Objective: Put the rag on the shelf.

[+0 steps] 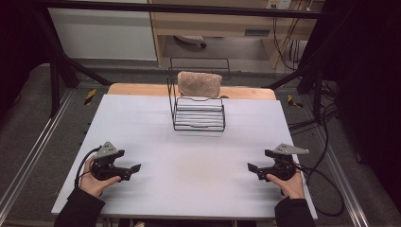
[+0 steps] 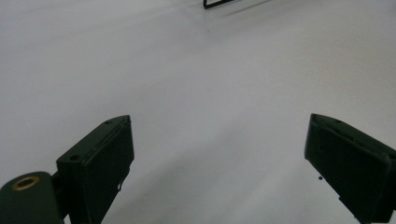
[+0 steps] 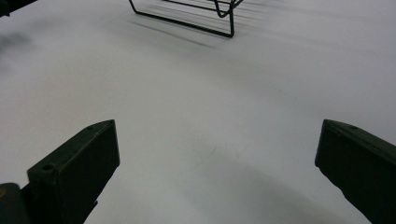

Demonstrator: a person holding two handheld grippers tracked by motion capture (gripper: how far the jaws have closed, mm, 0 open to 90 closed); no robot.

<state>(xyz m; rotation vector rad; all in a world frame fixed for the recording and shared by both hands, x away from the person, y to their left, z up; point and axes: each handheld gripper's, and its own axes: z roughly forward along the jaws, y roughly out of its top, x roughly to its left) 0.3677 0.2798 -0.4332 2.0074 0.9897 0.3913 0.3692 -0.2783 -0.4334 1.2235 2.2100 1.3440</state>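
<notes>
A black wire rack [image 1: 198, 112] stands at the far middle of the white table [image 1: 189, 161]. A brown, rough-textured cloth [image 1: 199, 83] hangs over the rack's tall back. Near the front left, a hand holds my left gripper [image 1: 134, 170] low over the table, pointing inward. My right gripper [image 1: 254, 170] mirrors it at the front right. In the left gripper view the left gripper [image 2: 219, 163] is open over bare tabletop, with a corner of the rack [image 2: 215, 3] at the top edge. In the right gripper view the right gripper [image 3: 217, 172] is open and empty, the rack [image 3: 187, 18] ahead of it.
A wooden board [image 1: 142, 89] shows beyond the table's far edge. Black frame posts [image 1: 54, 80] stand at both far corners. Cables [image 1: 326, 189] trail off the table's right side onto the floor. Open tabletop lies between the two grippers and the rack.
</notes>
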